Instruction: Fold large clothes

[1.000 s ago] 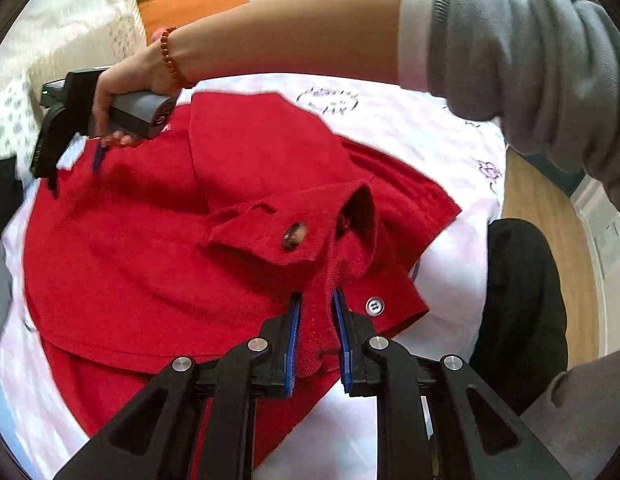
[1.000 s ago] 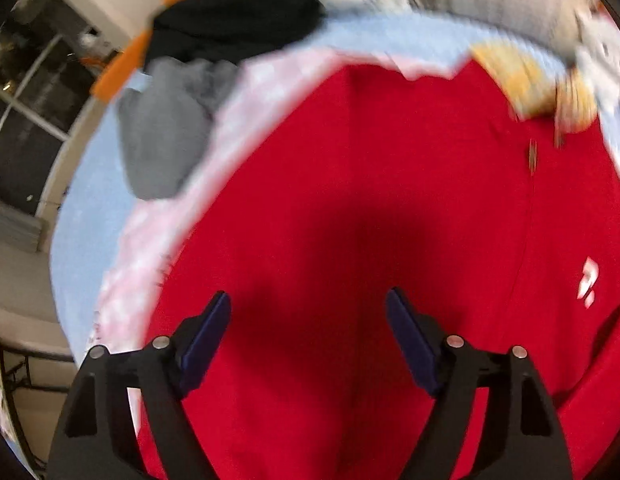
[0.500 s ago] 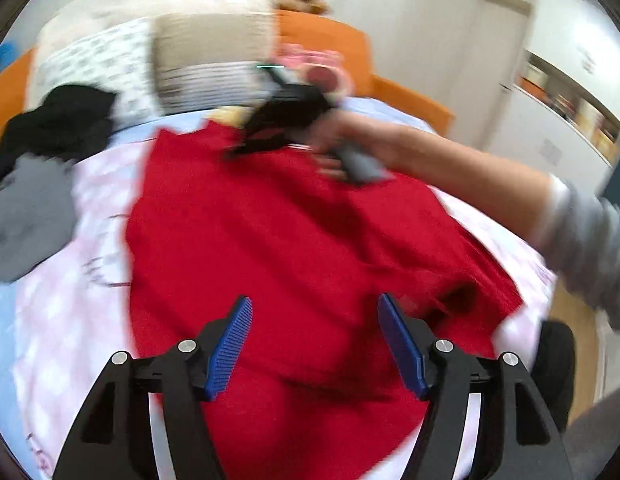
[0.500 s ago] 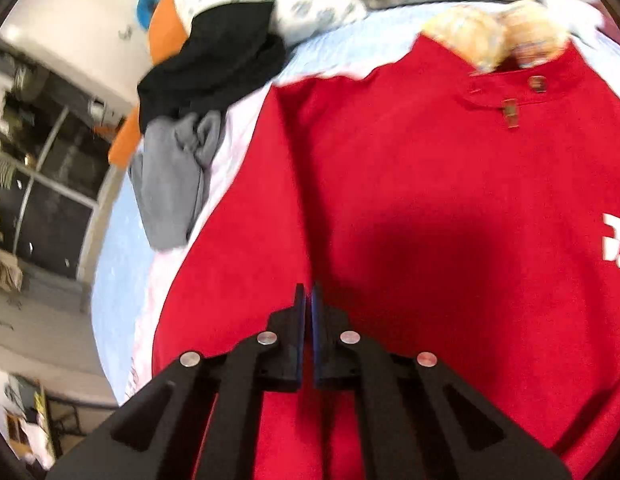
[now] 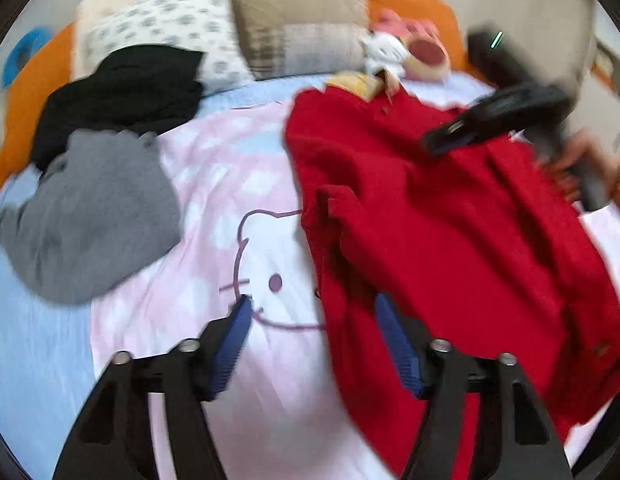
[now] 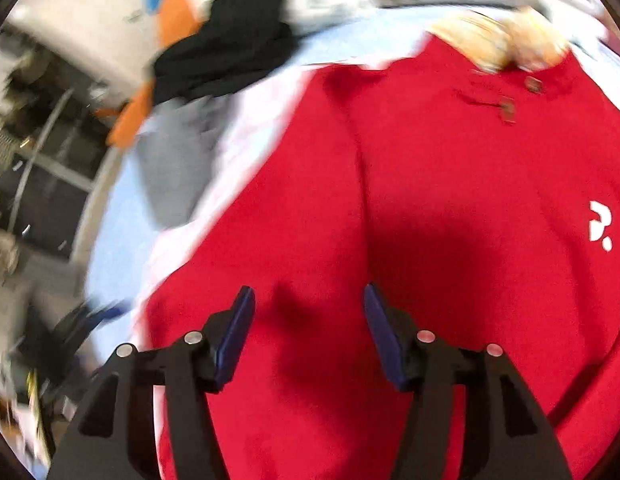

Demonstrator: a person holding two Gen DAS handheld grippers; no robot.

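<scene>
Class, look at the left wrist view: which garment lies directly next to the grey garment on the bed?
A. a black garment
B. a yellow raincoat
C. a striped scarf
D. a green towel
A: the black garment lies bunched against the upper edge of the grey garment, left of the red garment.

Jacket (image 5: pixel 449 240) on bedsheet (image 5: pixel 230 208), sweater (image 5: pixel 90 216) left of it, pillows (image 5: pixel 230 32) behind

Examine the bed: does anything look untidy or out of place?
Yes. A black garment and a grey garment lie crumpled in a heap beside the red jacket, against the pillows, unfolded.
</scene>
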